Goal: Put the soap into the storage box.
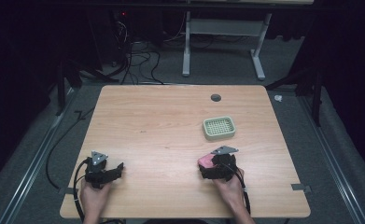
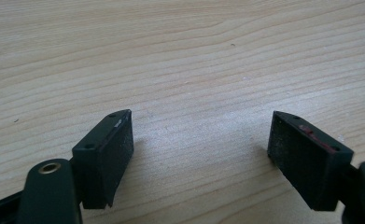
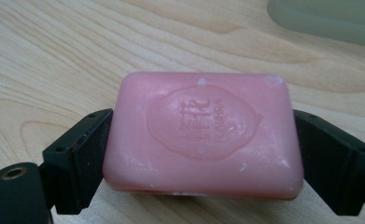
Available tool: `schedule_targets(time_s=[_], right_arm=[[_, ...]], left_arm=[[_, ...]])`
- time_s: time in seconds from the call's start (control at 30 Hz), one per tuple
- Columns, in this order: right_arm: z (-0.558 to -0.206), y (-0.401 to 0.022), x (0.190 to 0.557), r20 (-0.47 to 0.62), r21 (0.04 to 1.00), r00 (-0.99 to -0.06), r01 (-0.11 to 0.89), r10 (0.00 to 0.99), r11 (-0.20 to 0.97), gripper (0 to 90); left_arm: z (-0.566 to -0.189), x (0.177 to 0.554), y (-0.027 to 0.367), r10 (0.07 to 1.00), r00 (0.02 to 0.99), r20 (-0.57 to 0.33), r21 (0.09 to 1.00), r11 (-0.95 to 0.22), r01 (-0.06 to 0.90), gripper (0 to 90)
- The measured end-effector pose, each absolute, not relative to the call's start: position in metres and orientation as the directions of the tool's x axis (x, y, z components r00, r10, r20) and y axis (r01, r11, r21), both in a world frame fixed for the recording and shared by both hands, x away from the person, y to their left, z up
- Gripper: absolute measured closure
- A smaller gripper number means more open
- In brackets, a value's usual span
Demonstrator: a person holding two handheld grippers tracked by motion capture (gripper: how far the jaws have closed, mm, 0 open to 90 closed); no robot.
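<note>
Right claw [image 3: 203, 154] clamped across the short ends of a pink soap bar [image 3: 202, 135], one jaw on each end, embossed face up toward the camera. Bar sitting low over the bench [image 1: 171, 121], near the front right corner in the high view, with the pale green soap dish [image 1: 219, 128] a little way beyond it, nearer the bench's far edge.

Likely step: carrying the bar over to that dish. Best done by keeping the squeeze even and moderate, since soap is slick and can squirt out of a hard pinch or slide from a slack one. Bar kept level, lifted clear of the dish rim, centred over the ribbed grid, lowered until seated, and only then released. No twisting on the way.

Left claw [image 2: 201, 140] spread wide and holding nothing, resting near the front left of the bench, well apart from the soap; no need for it unless the dish skids.

Hard to judge: whether the bar's underside touches the wood or hangs just above it. Dish cropped to a blurred corner [image 3: 325, 18] in the right gripper view. Embossed lettering unreadable. Soap [image 1: 206, 161] mostly covered by the claw in the high view, just a pink edge.
</note>
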State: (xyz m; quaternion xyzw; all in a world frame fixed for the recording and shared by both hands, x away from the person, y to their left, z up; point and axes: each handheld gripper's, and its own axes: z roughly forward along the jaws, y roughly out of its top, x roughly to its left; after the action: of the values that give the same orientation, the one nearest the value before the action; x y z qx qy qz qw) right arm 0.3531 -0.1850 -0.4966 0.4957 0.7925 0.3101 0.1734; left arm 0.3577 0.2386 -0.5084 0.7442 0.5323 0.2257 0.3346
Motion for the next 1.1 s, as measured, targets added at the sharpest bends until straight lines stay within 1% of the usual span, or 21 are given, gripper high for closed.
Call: schedule_targets(time_s=[0.13, 0.37, 0.77, 1.1], right_arm=[[-0.5, -0.182, 0.352, 0.001, 0.664, -0.445, 0.67, 0.895, 0.332, 12.2], [-0.5, -0.183, 0.351, -0.002, 0.671, -0.446, 0.662, 0.895, 0.332, 13.2], [-0.499, -0.184, 0.351, 0.014, 0.672, -0.441, 0.669, 0.897, 0.318, 13.5], [-0.489, -0.189, 0.351, 0.027, 0.691, -0.438, 0.658, 0.899, 0.3, 13.6]], left_arm=[[-0.508, 0.358, 0.239, 0.943, 0.331, -0.021, 0.738, -0.209, 0.641, 22.9], [-0.508, 0.358, 0.239, 0.943, 0.332, -0.02, 0.738, -0.21, 0.641, 22.9], [-0.508, 0.358, 0.239, 0.943, 0.331, -0.02, 0.738, -0.21, 0.641, 23.0], [-0.508, 0.358, 0.238, 0.944, 0.33, -0.02, 0.739, -0.208, 0.641, 23.0]])
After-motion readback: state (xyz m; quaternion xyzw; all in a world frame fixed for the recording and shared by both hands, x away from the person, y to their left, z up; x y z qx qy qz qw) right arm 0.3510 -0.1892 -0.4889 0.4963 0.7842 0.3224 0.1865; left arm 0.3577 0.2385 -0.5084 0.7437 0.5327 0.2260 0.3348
